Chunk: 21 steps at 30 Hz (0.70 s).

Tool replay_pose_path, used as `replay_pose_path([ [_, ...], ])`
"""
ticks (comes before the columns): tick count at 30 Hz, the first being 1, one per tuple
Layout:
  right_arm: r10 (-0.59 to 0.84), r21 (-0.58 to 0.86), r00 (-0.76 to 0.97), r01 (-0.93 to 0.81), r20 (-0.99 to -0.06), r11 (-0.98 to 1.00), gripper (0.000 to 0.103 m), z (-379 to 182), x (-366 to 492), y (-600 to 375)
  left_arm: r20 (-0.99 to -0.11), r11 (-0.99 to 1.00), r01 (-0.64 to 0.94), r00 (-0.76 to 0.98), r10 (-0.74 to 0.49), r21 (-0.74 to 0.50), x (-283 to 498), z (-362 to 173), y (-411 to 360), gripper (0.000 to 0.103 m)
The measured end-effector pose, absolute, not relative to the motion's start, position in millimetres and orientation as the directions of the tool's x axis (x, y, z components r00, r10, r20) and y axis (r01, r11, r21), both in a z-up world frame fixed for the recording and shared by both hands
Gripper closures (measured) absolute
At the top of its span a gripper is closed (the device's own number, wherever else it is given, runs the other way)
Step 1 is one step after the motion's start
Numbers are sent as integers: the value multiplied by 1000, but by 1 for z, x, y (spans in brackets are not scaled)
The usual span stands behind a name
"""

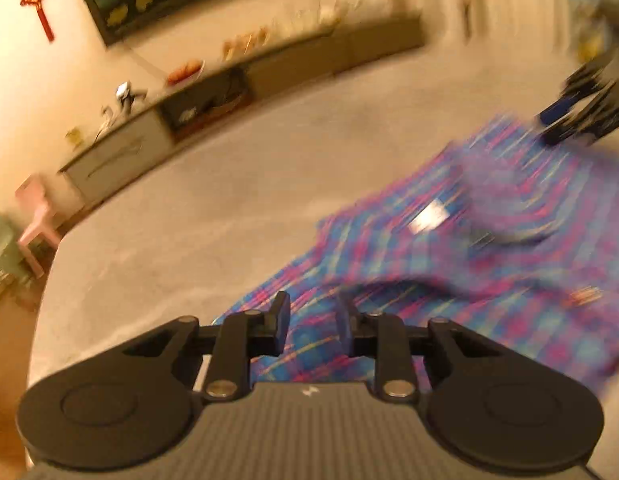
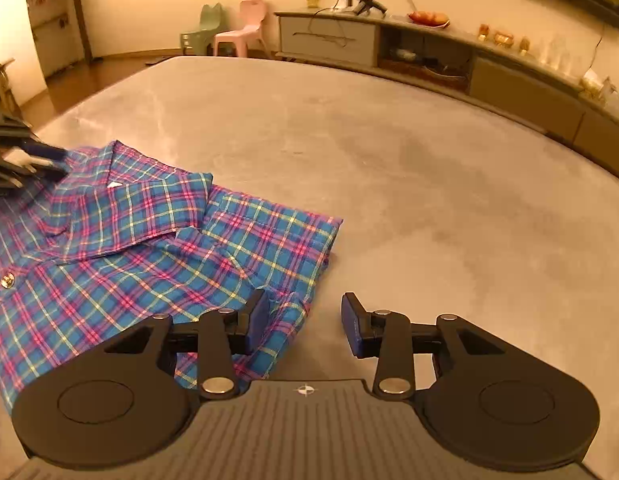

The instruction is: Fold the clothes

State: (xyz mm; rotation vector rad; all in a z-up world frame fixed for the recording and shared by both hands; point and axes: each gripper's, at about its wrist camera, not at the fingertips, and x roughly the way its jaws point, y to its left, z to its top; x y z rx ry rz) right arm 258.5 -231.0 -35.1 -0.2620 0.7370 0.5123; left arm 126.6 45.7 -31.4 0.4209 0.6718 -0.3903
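Observation:
A blue, pink and yellow plaid shirt [image 2: 141, 236] lies partly folded on a grey table [image 2: 429, 184], collar up. My right gripper [image 2: 303, 322] is open and empty, its left finger over the shirt's right edge, its right finger over bare table. The left gripper shows in the right wrist view [image 2: 25, 160] at the shirt's far left by the collar. In the blurred left wrist view, my left gripper [image 1: 313, 320] is open above the shirt [image 1: 469, 248], nothing between the fingers. The right gripper [image 1: 581, 112] shows at the shirt's far end.
A long low cabinet [image 2: 449, 56] with small items runs along the wall beyond the table. A pink chair [image 2: 245, 28] and a green chair [image 2: 201, 28] stand on the floor behind the table's far edge. A doorway [image 2: 53, 20] is at far left.

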Motion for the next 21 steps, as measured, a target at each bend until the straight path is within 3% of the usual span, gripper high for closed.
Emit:
replay_pose_path([
  [3, 483, -63, 639, -639, -599, 767, 62, -9, 212, -210, -651, 792, 598, 653, -388, 127, 87, -22, 43, 77],
  [5, 576, -48, 548, -748, -606, 662, 63, -8, 182, -187, -707, 768, 623, 611, -358, 150, 72, -41, 35, 77],
  [7, 542, -122, 495, -805, -679, 581, 63, -27, 159, -163, -744, 756, 629, 591, -312, 182, 60, -56, 33, 79],
  [8, 493, -155, 499, -797, -712, 583, 63, -38, 158, -158, -744, 760, 619, 600, -294, 198, 55, -57, 36, 79],
  [10, 486, -39, 465, -751, -740, 659, 63, -35, 172, -176, -744, 768, 598, 617, -257, 231, 46, -60, 43, 79],
  [15, 447, 3, 476, -682, -757, 732, 62, -38, 178, -213, -737, 803, 532, 650, -186, 267, 39, -51, 61, 78],
  [21, 452, 28, 598, -583, -662, 812, 59, -17, 181, -222, -662, 880, 426, 724, -194, 208, 63, -29, 70, 77],
])
